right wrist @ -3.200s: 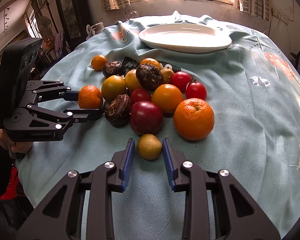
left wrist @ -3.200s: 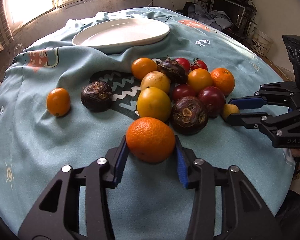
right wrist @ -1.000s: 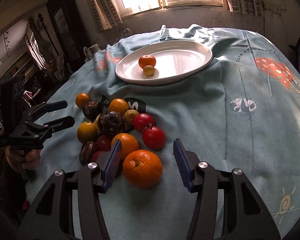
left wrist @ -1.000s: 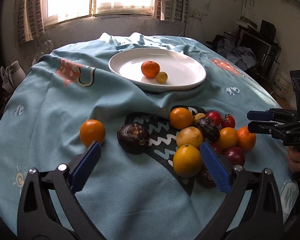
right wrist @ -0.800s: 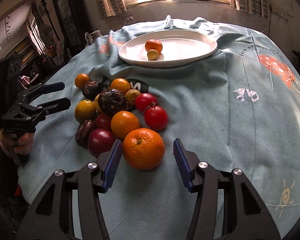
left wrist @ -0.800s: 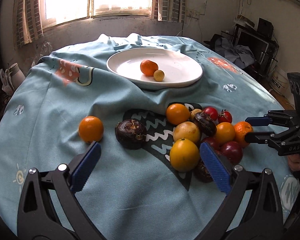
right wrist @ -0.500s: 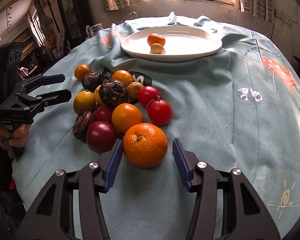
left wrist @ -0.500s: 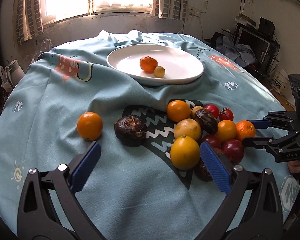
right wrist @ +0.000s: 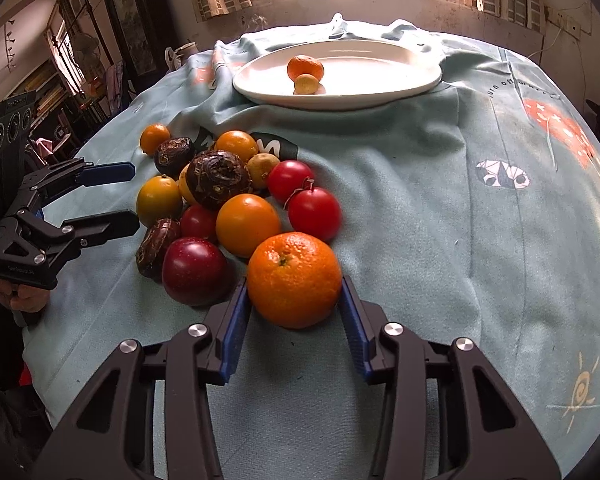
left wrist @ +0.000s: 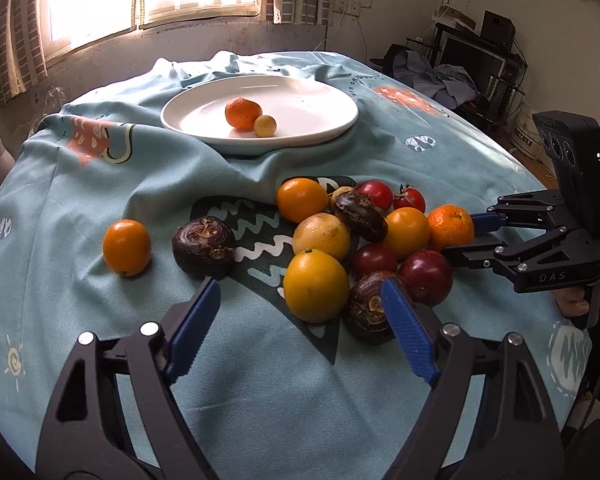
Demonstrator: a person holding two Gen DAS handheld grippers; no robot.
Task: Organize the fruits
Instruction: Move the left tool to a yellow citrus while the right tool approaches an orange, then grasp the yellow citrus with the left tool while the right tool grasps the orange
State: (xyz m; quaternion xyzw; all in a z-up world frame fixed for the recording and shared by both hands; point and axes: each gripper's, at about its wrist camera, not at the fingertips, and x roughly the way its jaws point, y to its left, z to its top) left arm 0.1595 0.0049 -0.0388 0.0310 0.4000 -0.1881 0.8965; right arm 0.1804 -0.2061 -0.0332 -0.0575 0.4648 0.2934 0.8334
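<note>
Orange mandarin [right wrist: 294, 280] sits between the spread right fingers [right wrist: 233, 326], staged for pickup; plate [right wrist: 400, 88] at 12 o'clock. Left gripper [left wrist: 300, 326] spread, empty.

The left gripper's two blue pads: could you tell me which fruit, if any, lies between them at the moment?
In the left wrist view, the left gripper is open around a yellow-orange citrus on the cloth; the dark brown fruit sits beside its right pad.
</note>
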